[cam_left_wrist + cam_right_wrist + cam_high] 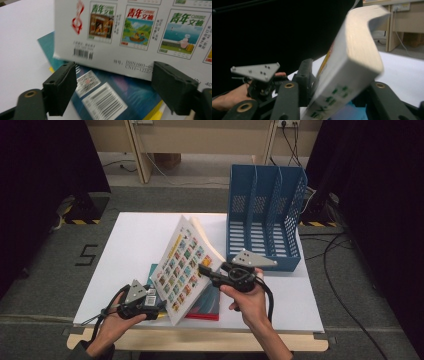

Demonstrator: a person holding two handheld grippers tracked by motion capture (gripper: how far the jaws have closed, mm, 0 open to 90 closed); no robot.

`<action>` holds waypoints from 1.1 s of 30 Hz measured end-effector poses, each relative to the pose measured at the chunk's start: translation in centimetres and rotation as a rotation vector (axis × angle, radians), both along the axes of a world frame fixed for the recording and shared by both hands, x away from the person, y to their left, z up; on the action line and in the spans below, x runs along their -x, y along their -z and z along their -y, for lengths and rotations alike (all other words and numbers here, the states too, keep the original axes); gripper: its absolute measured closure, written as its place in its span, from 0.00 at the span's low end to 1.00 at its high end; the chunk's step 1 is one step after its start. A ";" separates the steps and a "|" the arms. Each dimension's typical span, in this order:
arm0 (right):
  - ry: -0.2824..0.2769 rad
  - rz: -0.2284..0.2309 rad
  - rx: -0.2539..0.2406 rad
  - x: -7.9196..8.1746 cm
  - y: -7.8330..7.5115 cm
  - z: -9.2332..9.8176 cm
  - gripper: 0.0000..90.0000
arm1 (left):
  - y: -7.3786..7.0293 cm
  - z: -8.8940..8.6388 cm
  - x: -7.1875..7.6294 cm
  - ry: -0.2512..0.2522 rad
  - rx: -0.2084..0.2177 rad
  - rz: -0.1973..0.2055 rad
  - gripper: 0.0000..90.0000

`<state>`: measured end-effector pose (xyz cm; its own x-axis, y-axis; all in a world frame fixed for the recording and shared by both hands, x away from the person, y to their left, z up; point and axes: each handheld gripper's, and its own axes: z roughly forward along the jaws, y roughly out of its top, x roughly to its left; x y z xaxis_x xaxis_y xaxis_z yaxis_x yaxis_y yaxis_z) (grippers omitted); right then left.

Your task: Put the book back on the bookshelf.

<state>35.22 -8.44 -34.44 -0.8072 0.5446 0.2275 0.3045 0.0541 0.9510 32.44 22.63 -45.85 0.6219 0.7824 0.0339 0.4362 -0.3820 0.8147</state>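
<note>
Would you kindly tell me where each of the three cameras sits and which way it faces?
High view: above the person's side, looking forward and down at the table, tilted magazine and blue file rack; both forearms show.
Left gripper view: rides the left hand-held gripper, facing the magazine's back cover; jaws stand open.
Right gripper view: rides the right hand-held gripper, jaws clamping the magazine's edge; the left hand shows.
All views share the magazine.

This looks like a lab recording booth. Black curtains [45, 170] flank a white table [130, 245] on grey carpet, with hazard-striped floor weights [80, 221], a floor number marking [87, 255], and trailing cables [340, 285].
</note>
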 end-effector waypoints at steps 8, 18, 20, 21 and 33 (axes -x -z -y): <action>-0.050 0.039 0.013 -1.1 -1.9 -2.7 0.74 | 0.2 1.1 -0.8 -0.028 0.022 0.008 0.15; 0.004 0.021 -0.045 -2.4 -0.9 -2.3 0.77 | 0.3 0.7 -1.0 -0.042 0.060 0.028 0.15; -0.002 0.011 -0.114 -3.1 -1.2 -1.6 0.80 | 0.4 0.1 -1.3 -0.072 0.073 0.031 0.16; -0.002 0.011 -0.114 -3.1 -1.2 -1.6 0.80 | 0.4 -0.1 -1.5 -0.084 0.072 0.036 0.16; -0.060 0.102 -0.026 -3.2 -4.6 -3.4 0.81 | 0.5 0.7 -3.7 -0.165 0.057 0.089 0.16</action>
<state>38.44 -5.02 -29.84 -0.8580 0.4892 0.1564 0.2033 0.0439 0.9781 36.17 21.89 -46.33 0.4816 0.8757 0.0359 0.4143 -0.2636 0.8712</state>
